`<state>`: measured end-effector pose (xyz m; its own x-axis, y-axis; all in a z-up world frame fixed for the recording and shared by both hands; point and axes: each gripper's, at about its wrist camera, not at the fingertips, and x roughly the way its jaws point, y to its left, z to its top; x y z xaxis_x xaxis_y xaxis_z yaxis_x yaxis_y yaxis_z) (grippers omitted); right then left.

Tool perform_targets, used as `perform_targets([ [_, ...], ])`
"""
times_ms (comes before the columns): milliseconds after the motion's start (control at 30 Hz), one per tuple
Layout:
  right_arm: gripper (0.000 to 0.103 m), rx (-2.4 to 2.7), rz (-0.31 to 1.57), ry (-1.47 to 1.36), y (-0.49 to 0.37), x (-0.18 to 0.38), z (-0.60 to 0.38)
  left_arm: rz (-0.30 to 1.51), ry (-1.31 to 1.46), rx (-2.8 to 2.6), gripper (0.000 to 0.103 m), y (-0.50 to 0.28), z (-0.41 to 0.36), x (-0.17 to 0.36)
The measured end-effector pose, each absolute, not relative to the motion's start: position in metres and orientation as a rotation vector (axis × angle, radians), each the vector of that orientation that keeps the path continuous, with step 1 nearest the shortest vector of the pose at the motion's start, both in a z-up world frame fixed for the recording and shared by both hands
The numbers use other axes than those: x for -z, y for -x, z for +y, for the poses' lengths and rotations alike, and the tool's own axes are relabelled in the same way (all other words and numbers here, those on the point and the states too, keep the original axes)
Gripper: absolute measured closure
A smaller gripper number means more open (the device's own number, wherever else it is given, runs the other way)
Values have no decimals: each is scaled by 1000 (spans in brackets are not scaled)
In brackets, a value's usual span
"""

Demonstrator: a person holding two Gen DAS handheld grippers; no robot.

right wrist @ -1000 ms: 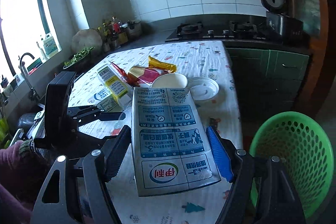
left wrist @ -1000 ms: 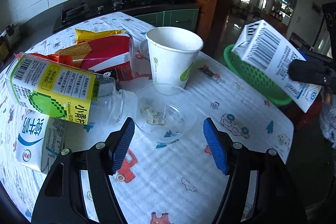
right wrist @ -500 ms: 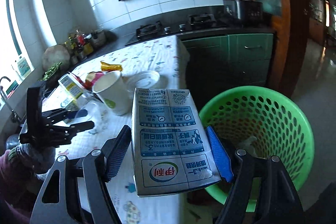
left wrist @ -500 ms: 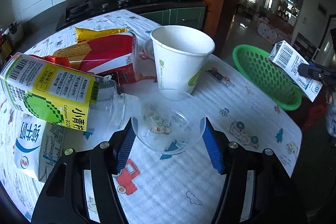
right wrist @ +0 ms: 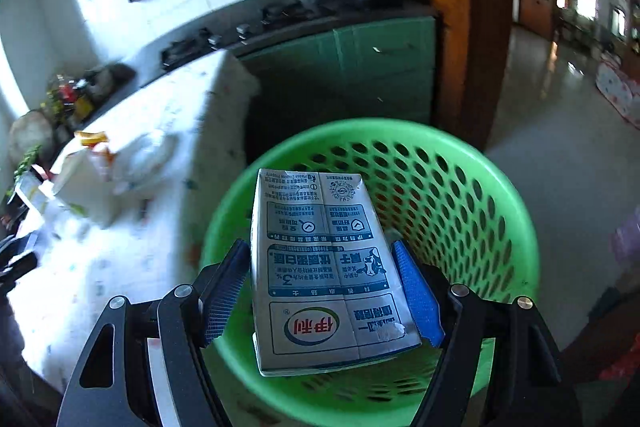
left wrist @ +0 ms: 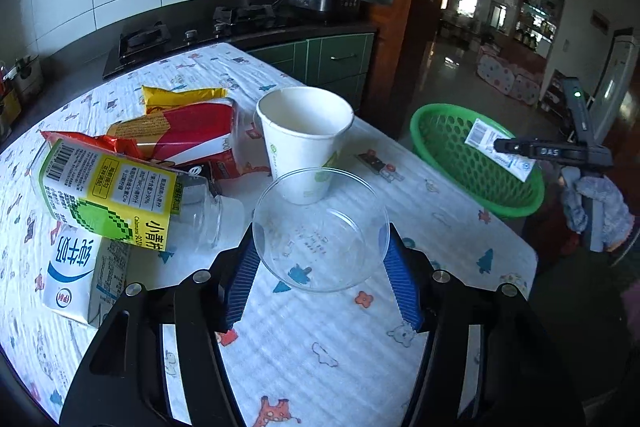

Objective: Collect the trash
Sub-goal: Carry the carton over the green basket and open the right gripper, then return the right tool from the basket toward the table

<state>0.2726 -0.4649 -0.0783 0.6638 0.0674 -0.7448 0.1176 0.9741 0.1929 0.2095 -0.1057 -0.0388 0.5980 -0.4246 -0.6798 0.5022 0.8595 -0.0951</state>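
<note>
Tabletop (left wrist: 460,211) litter crowds the left edge: snack bags (left wrist: 188,135), a green-yellow carton (left wrist: 108,195), a paper cup (left wrist: 304,143). Beyond the right edge, the green basket (right wrist: 472,187) sits beneath the milk carton (right wrist: 324,267), clamped in the right gripper (right wrist: 320,291). The left gripper (left wrist: 318,267), jaws wide, brackets a clear plastic lid (left wrist: 320,227).

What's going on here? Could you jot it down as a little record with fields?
Place: kitchen table with a cartoon-print cloth
Left hand-held gripper: fingers on both sides of a clear plastic bowl; contact unclear
Right hand-held gripper: holds a milk carton above the green basket
On the table: paper cup, yellow-green carton, blue-white carton, red snack bag
Basket: beside the table
</note>
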Motion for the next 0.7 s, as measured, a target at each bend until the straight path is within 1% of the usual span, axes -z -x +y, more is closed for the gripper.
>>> perform_targets([
  [333,32,135,909,-257,-297,121,-502,727,-129,652,44,-211,-164,15],
  [533,32,142,891,-261,-295,121,-514,738,-153,723,44,-223,-214,12],
  [700,32,124,836,-235,-273,107,-512,766,-187,775,44,-238,-262,17],
])
